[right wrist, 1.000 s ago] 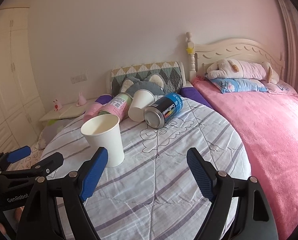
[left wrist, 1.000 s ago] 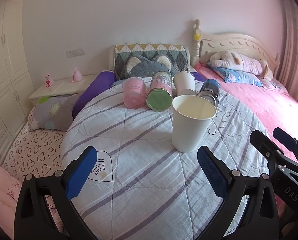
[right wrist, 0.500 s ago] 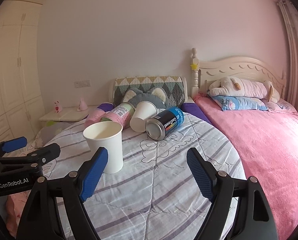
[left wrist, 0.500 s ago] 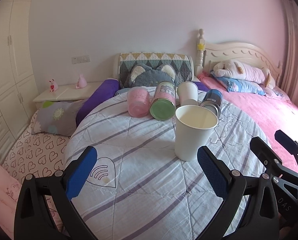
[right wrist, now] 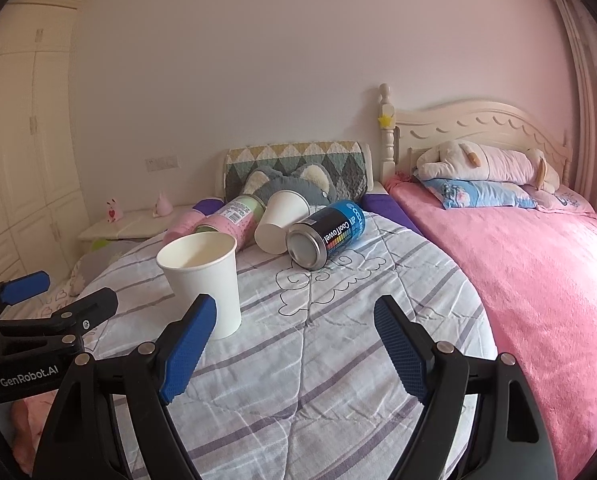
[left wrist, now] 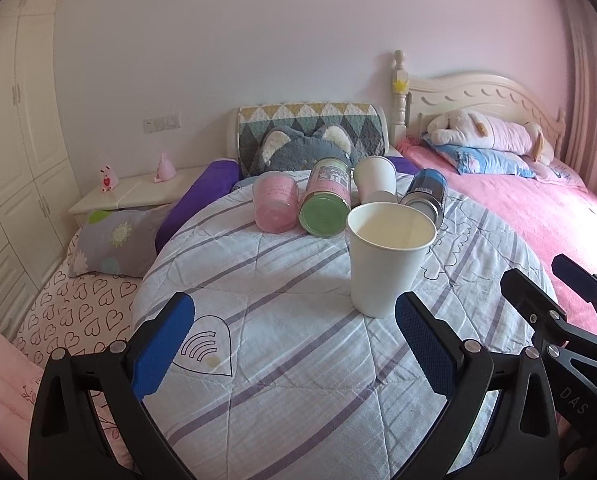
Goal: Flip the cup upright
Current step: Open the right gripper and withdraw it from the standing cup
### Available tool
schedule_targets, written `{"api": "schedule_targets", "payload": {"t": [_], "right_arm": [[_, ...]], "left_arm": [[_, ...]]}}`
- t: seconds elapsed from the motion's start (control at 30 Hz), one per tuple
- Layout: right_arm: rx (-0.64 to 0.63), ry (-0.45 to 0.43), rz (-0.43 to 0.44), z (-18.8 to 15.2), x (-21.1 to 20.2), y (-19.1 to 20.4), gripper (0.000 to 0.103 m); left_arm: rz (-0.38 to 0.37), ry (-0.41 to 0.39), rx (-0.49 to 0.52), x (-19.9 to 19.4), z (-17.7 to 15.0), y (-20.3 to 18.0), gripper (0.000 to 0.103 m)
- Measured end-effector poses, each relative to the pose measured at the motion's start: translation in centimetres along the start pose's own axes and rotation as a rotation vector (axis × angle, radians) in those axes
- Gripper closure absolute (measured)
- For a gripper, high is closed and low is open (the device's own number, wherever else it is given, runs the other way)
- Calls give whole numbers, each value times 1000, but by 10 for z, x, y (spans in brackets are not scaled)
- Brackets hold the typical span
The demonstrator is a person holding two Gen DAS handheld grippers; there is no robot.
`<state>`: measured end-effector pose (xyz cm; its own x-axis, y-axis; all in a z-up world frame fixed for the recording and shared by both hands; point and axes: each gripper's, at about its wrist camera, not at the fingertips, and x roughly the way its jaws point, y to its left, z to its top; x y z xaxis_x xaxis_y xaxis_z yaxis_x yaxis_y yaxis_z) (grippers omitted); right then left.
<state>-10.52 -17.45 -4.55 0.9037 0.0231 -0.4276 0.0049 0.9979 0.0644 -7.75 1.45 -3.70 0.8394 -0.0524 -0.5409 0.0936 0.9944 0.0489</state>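
Observation:
A white paper cup (left wrist: 386, 256) stands upright, mouth up, on the round striped quilt-covered surface (left wrist: 282, 360); it also shows in the right wrist view (right wrist: 204, 280). My left gripper (left wrist: 294, 344) is open and empty, back from the cup, which stands just beyond its right finger. My right gripper (right wrist: 294, 352) is open and empty, with the cup just beyond its left finger. A second white paper cup (left wrist: 374, 180) lies on its side at the back; it also shows in the right wrist view (right wrist: 280, 222).
Beside the lying cup lie a pink jar (left wrist: 276, 202), a green-lidded can (left wrist: 326, 202) and a blue can (right wrist: 326, 234). A pink bed (right wrist: 538, 272) is to the right, a nightstand (left wrist: 138, 194) and wardrobe to the left.
Both grippers have pulled back and tilted upward a little. The cup stands where it was, untouched.

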Motion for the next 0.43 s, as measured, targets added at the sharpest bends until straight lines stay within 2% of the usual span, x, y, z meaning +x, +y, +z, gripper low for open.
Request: {"api": "schedule_targets", "payload": {"t": [0.43], "right_arm": [[13, 26, -5, -3, 6, -3, 20]], "left_arm": [[-13, 22, 1, 9, -3, 0, 1]]}}
